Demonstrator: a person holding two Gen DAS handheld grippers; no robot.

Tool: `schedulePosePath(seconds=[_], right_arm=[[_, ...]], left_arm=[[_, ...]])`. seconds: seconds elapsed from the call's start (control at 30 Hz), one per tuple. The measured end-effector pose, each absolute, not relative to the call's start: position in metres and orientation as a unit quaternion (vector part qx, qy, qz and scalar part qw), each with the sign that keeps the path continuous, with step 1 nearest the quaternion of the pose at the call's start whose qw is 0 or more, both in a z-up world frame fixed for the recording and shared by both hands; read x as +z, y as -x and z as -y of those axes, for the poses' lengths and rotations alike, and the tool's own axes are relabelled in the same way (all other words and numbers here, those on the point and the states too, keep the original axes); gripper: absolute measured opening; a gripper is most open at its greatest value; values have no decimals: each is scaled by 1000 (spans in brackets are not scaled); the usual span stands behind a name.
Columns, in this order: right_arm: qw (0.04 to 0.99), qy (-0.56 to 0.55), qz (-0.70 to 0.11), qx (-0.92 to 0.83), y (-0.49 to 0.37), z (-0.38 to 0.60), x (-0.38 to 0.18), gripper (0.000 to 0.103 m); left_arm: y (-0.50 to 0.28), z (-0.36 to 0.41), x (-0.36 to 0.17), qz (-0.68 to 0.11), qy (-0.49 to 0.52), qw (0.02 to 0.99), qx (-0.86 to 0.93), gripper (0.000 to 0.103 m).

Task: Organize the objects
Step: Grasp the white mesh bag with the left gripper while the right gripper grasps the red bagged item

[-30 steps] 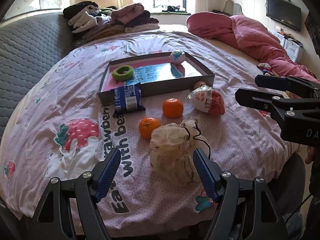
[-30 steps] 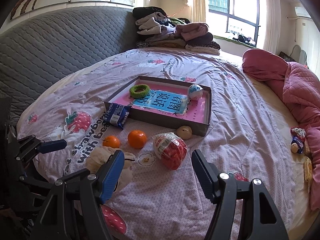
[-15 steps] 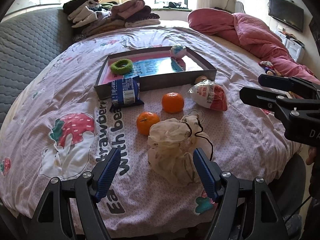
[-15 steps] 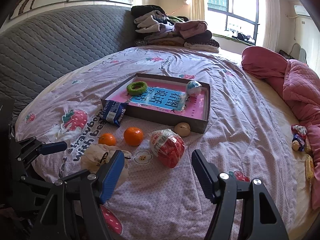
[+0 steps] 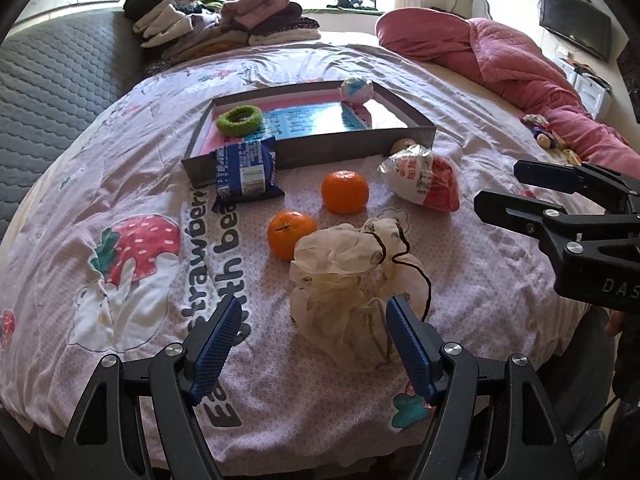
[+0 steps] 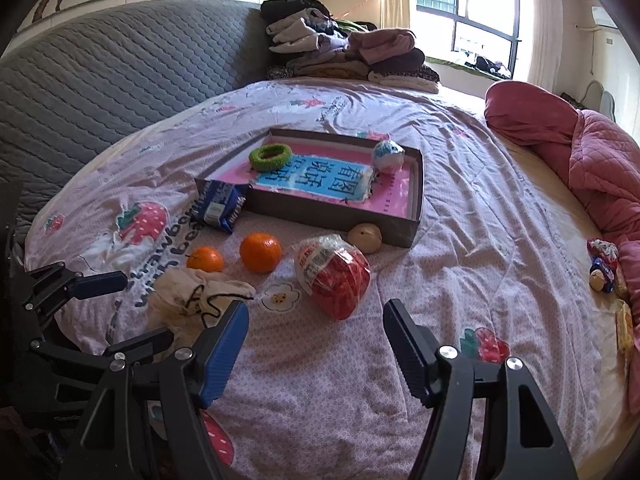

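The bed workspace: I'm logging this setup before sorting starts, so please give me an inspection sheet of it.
Surface: bedspread with strawberry print, wrinkled.
Job's things: shallow box holding a green ring and a small ball; outside it, blue snack packet leaning on the box wall, two oranges, red-and-white bag, cream drawstring pouch, a small tan round thing.
Clutter: folded clothes pile, pink quilt, small packets beside it.
Grippers: left gripper open, empty, pouch just ahead; right gripper open, empty.
Cables: nothing seen.
Surroundings: grey headboard, window, wall TV.
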State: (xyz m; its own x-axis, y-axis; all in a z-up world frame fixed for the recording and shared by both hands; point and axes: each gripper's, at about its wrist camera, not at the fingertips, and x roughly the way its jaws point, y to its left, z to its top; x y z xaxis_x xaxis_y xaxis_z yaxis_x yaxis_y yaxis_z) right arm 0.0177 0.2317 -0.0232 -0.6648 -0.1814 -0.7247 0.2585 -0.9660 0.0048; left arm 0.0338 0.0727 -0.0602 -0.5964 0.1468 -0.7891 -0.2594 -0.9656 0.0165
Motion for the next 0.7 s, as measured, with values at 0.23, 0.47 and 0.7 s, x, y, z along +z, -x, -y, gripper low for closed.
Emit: schedulePosePath(seconds=[0.23, 0.47, 0.7], right_arm=[[120, -401, -46, -907, -6, -237, -37, 69], [119, -410, -51, -903, 13, -237, -52, 69], [117, -417, -58, -899, 27, -237, -63, 69]], left_arm=[[-26, -73, -69, -56, 439, 110, 890, 76], [-15, -71, -80, -45, 446, 106, 887, 76], [-7, -66, -90, -30, 451, 105, 886, 76]])
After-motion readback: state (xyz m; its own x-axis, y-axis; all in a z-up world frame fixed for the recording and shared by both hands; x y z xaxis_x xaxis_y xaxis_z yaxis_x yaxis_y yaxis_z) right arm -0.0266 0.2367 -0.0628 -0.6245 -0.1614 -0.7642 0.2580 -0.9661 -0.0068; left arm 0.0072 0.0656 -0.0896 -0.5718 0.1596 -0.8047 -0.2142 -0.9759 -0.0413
